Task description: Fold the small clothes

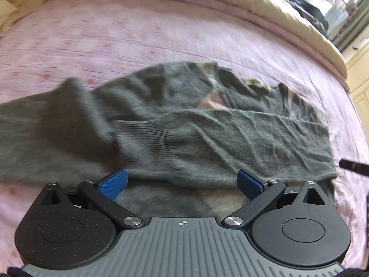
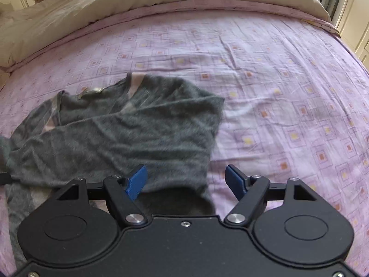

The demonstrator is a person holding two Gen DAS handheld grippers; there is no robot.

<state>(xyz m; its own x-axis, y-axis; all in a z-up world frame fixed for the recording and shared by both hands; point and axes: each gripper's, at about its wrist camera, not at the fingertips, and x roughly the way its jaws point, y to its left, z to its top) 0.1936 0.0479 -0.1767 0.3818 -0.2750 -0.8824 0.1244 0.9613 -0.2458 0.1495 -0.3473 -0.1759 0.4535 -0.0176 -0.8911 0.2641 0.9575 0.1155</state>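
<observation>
Two handheld grippers hang over a bed, each seen from its own wrist camera, both angled steeply downward. Nearest in the left view, the left gripper [image 1: 182, 183] has its blue-padded fingers [image 1: 114, 184] spread wide and released, with nothing pinched between them. Nearest in the right view, the right gripper [image 2: 186, 180] also has its fingers [image 2: 137, 181] parted and released, gripping nothing. Just beyond and beneath both sets of fingers lies a grey knitted sweater [image 1: 207, 133], spread across the pink patterned bedsheet [image 2: 276, 92]. One sleeve [image 1: 230, 131] is folded across the body, its ribbed cuff toward the left of the left view, and patches of the sweater look blurred. In the right view the sweater's edge sits between the fingers, bare sheet to its right. Farther off, a cream duvet [image 2: 115, 4] is bunched along the far side of the bed. Cream cabinet doors [image 2: 355, 23] stand beyond, at the right edge.
</observation>
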